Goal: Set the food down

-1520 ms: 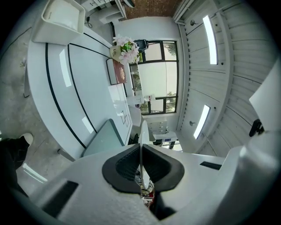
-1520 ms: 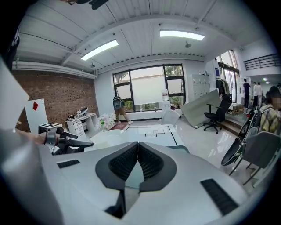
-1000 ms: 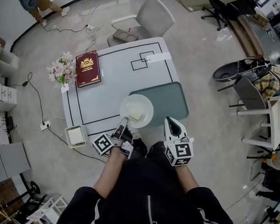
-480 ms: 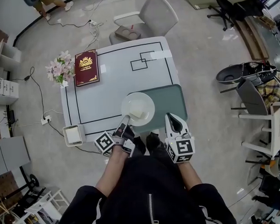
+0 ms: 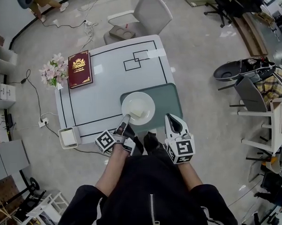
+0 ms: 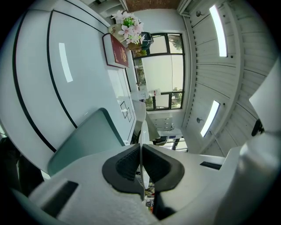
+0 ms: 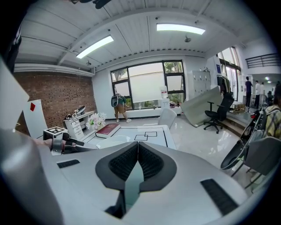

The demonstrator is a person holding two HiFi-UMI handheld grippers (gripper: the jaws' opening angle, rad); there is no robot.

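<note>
A white plate (image 5: 146,102) with a pale block of food (image 5: 137,114) hangs over the near part of the white table (image 5: 107,78), above a green mat (image 5: 167,98). My left gripper (image 5: 125,120) is shut on the plate's near rim. In the left gripper view that rim (image 6: 142,136) stands edge-on between the dark pads (image 6: 127,167). My right gripper (image 5: 173,123) is at the mat's near right edge. In the right gripper view its jaws are shut with a strip of the green mat (image 7: 133,184) between them.
A red book (image 5: 79,69) and a bunch of pink flowers (image 5: 53,71) lie at the table's far left. A grey chair (image 5: 147,15) stands behind the table. A small white box (image 5: 68,137) sits by the near left corner. Chairs and clutter (image 5: 250,78) fill the right side.
The plate has shifted a little to the right, further over the green mat. Both grippers keep their holds.
</note>
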